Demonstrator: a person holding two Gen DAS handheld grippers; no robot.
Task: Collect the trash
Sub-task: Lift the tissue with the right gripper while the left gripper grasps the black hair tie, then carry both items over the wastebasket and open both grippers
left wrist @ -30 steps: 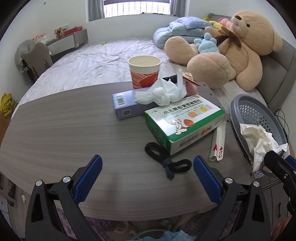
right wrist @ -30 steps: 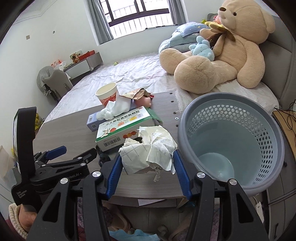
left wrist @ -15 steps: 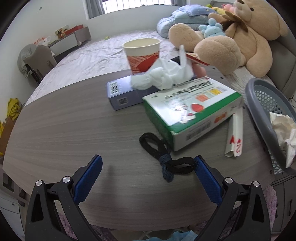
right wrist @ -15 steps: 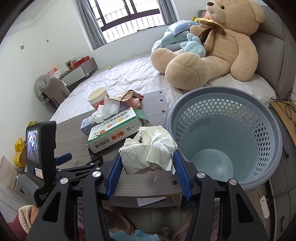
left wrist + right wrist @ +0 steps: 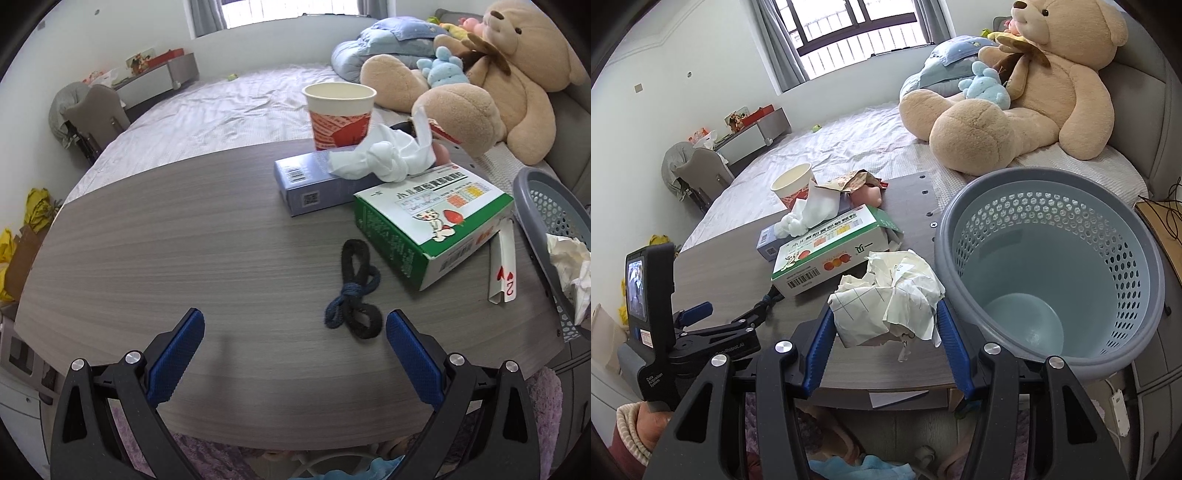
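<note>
My right gripper is shut on a crumpled white paper ball, held just left of the grey-blue perforated trash basket, which looks empty inside. The paper also shows in the left wrist view beside the basket rim. My left gripper is open and empty above the table's near edge. A black knotted hair tie lies just ahead of its right finger. On the table are a green-white medicine box, a blue box, a white tissue, a paper cup and a folded playing card.
The grey wood table stands against a bed with a large teddy bear. A chair and low cabinet stand far left. A snack wrapper lies behind the boxes.
My left gripper has moved a little left and back, so the hair tie now lies nearer its right finger. My right gripper still holds the paper ball beside the basket.
</note>
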